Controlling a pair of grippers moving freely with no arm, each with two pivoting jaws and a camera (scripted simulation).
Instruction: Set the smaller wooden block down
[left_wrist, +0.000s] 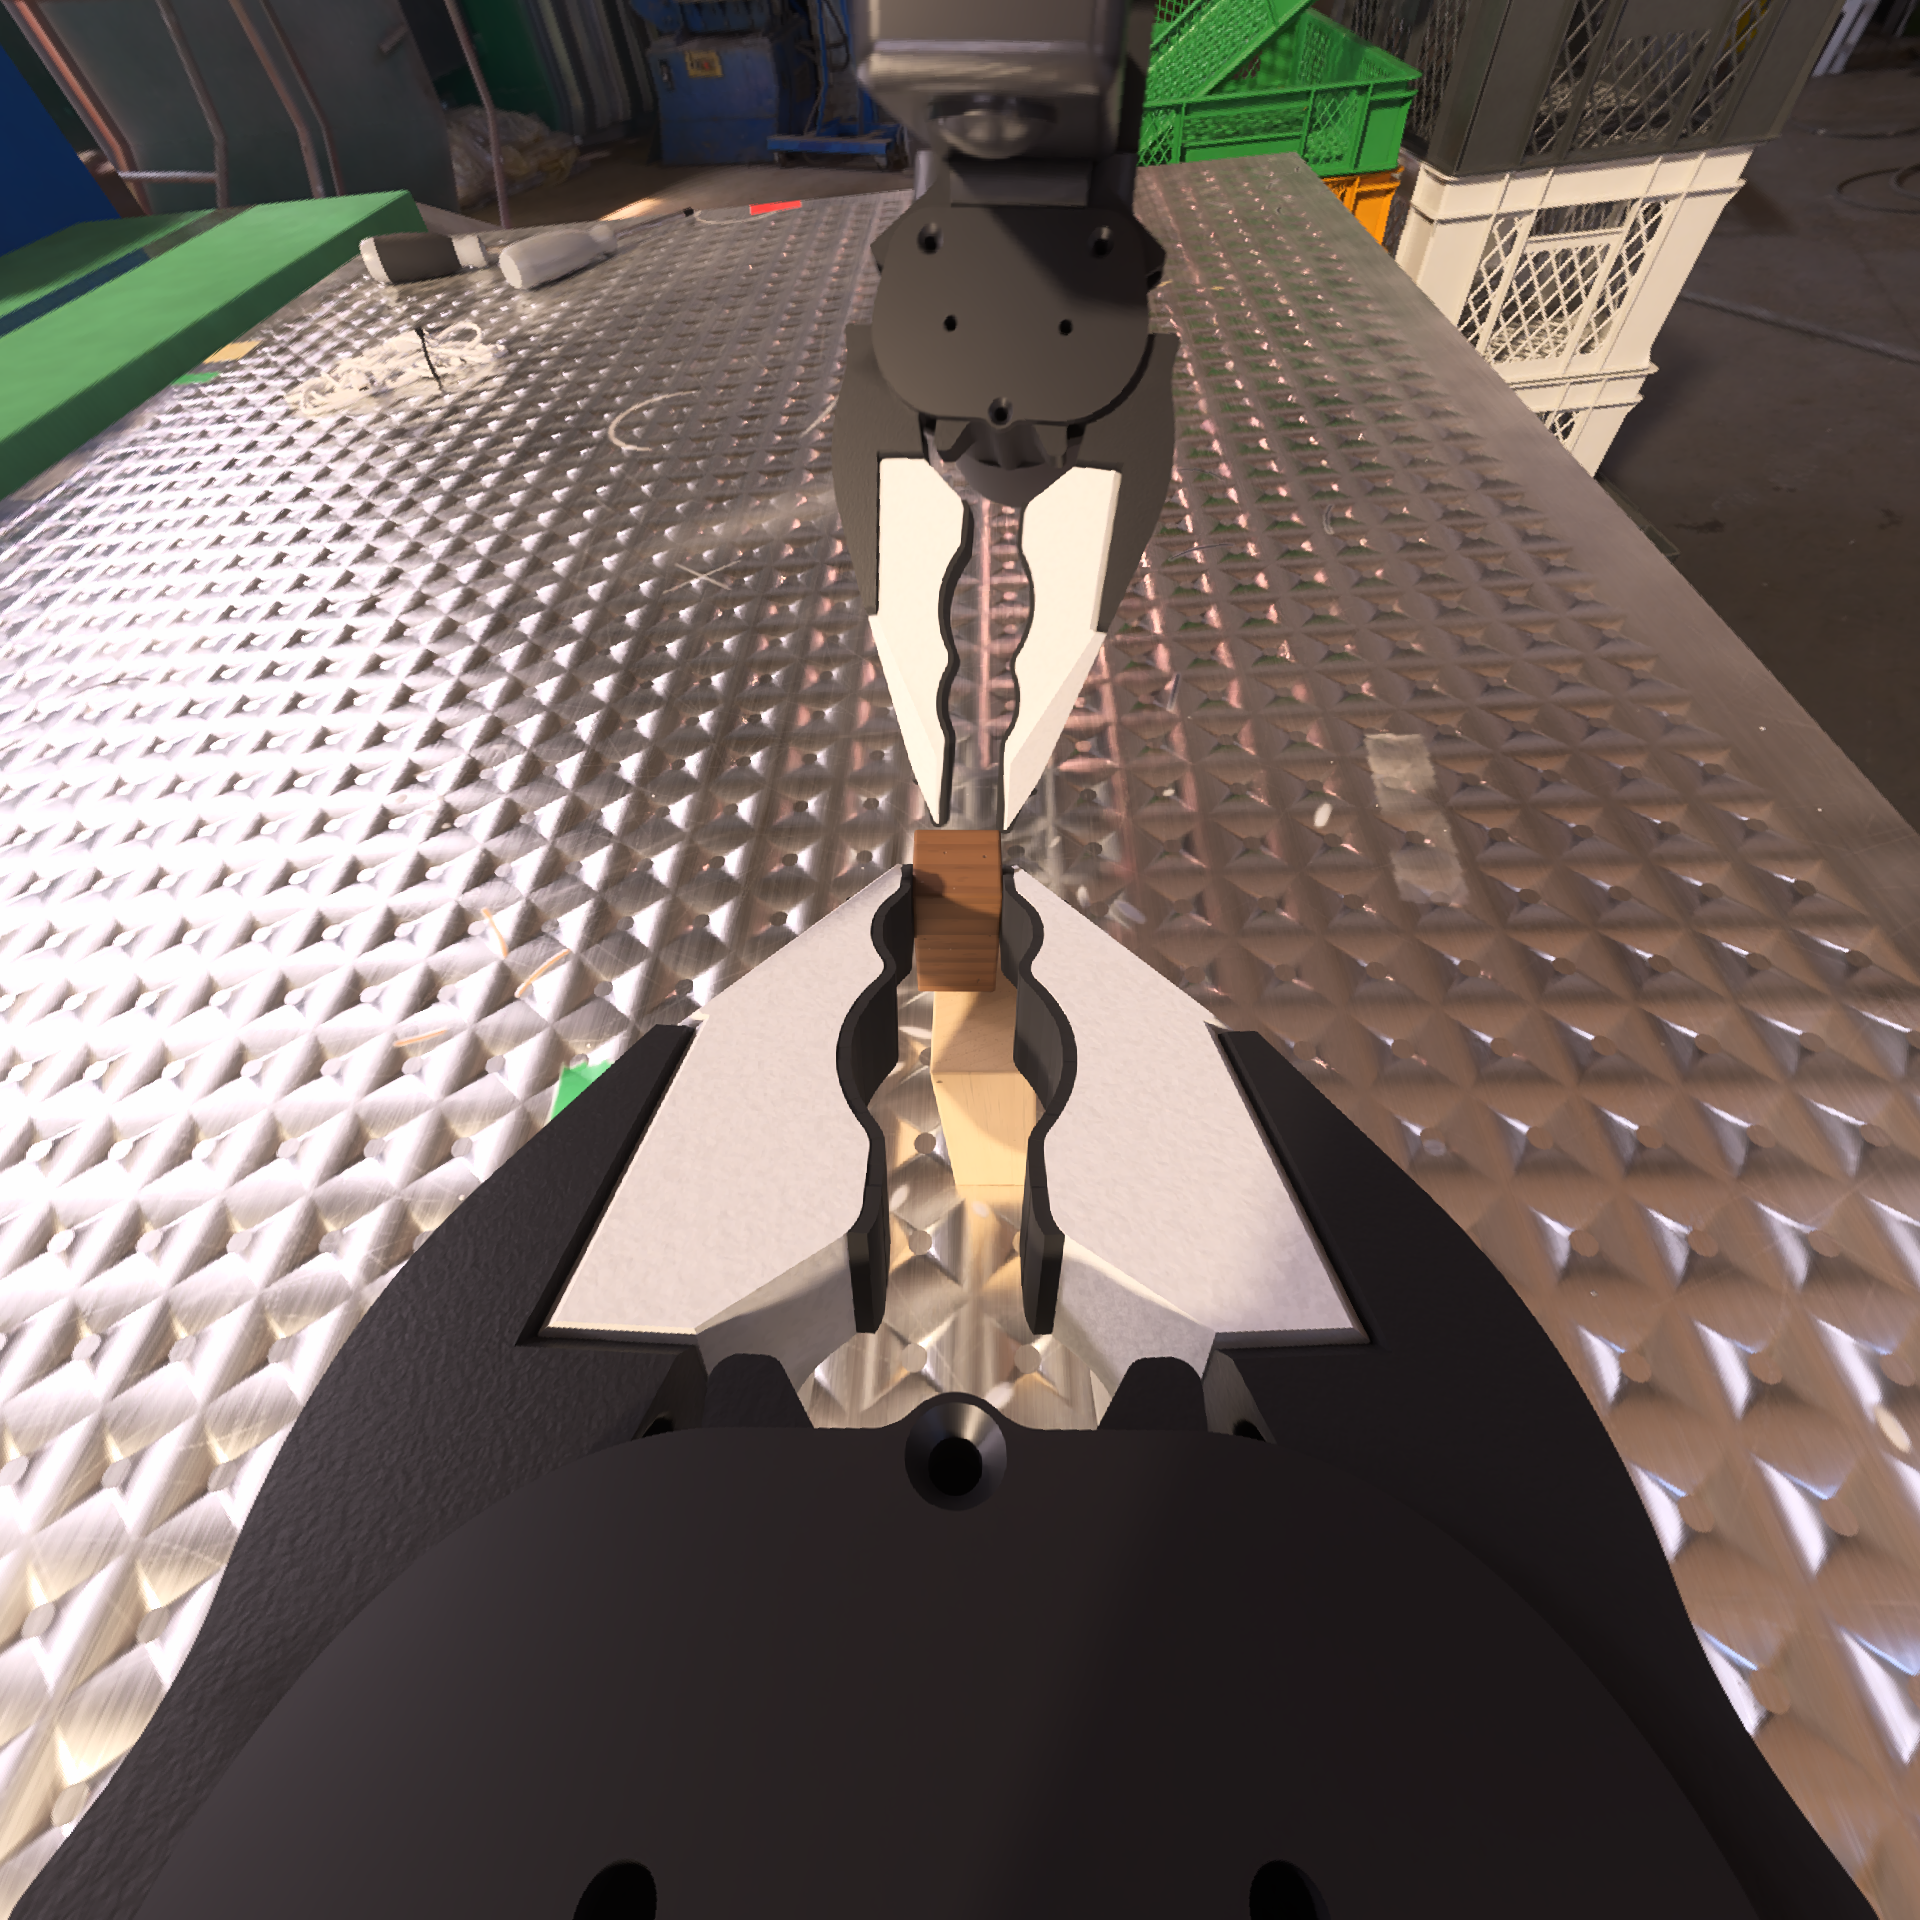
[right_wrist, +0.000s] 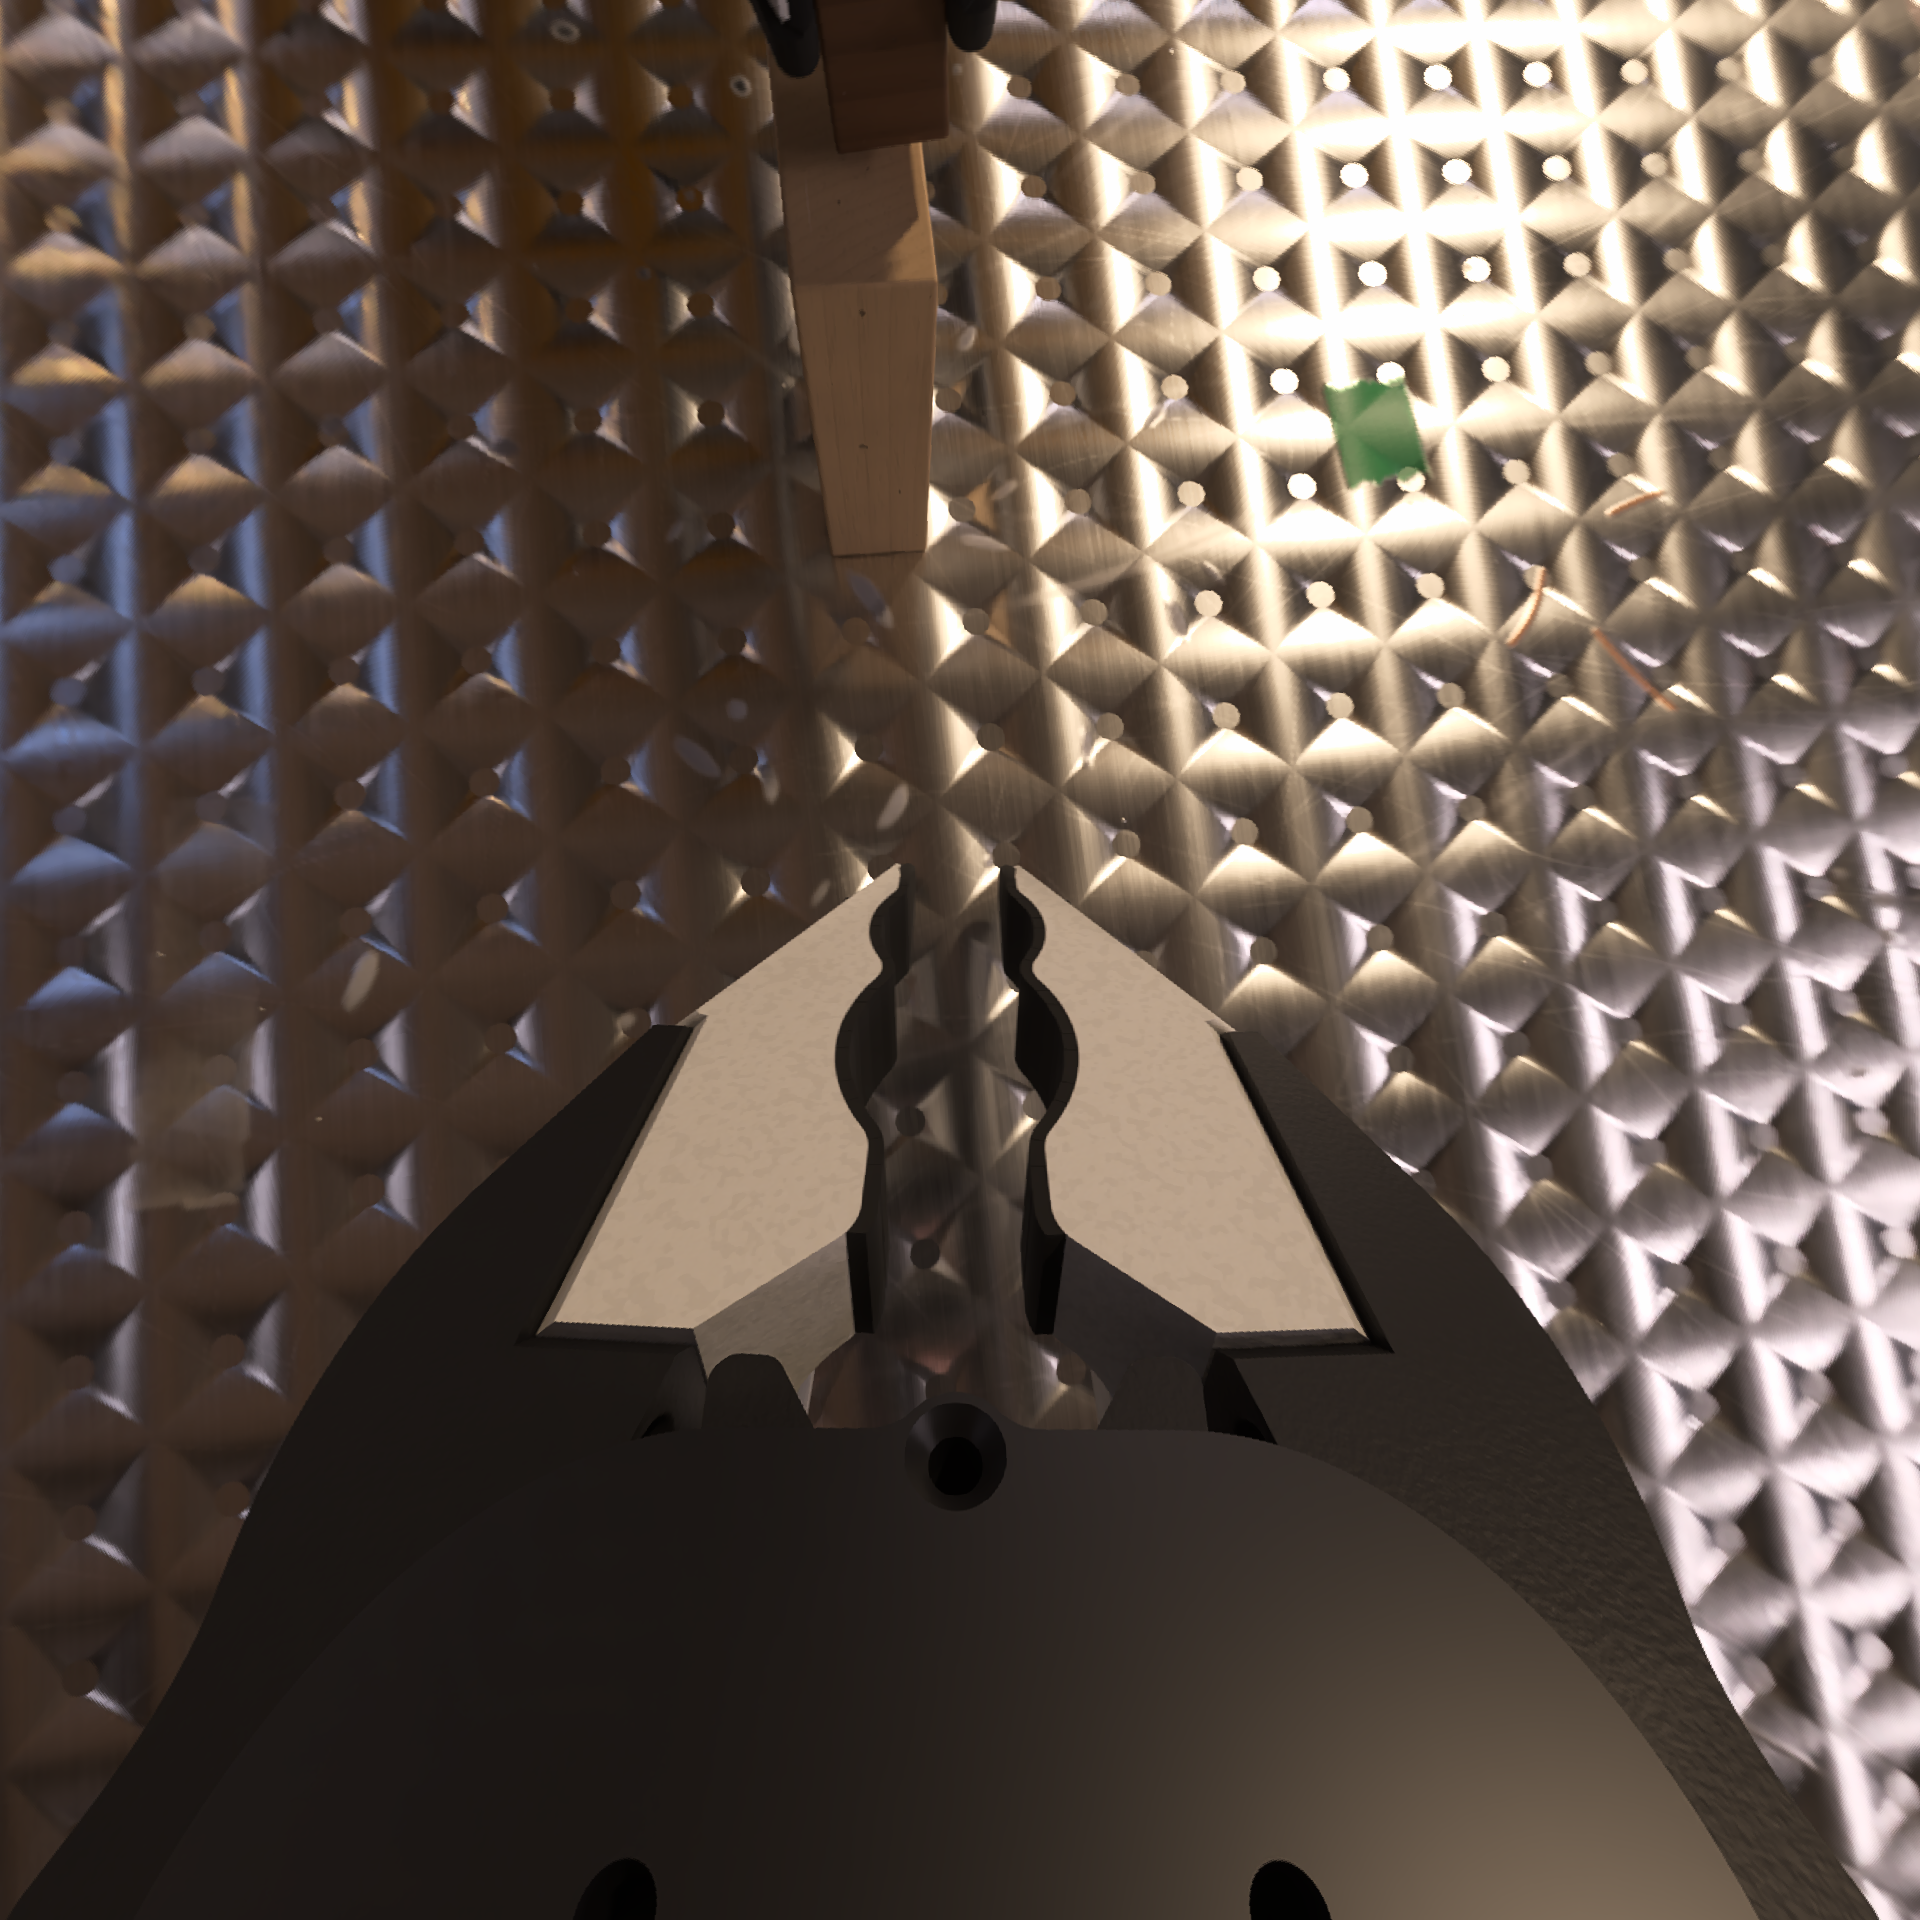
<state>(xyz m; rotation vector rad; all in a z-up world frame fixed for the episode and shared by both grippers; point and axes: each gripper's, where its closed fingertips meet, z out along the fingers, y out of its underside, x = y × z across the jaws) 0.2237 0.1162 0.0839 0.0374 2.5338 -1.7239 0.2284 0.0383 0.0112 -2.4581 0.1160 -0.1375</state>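
My left tongs (left_wrist: 956, 883) at frame centre clench the smaller wooden block (left_wrist: 956, 914), dark, rigid and light, gripped across its flat sides, above the pale wooden block (left_wrist: 982, 1122) on the bench (left_wrist: 312, 727). My right tongs (right_wrist: 954, 883) hang released, empty.

Left gripper (left_wrist: 956, 883): matte black, rounded housing, one recessed screw hole at centre, two dark holes nearest the camera. Two tapering white fingers (left_wrist: 727, 1122) with black wavy inner pads. Right gripper (right_wrist: 954, 878): same build, fingers (right_wrist: 727, 1132) shaded beige.
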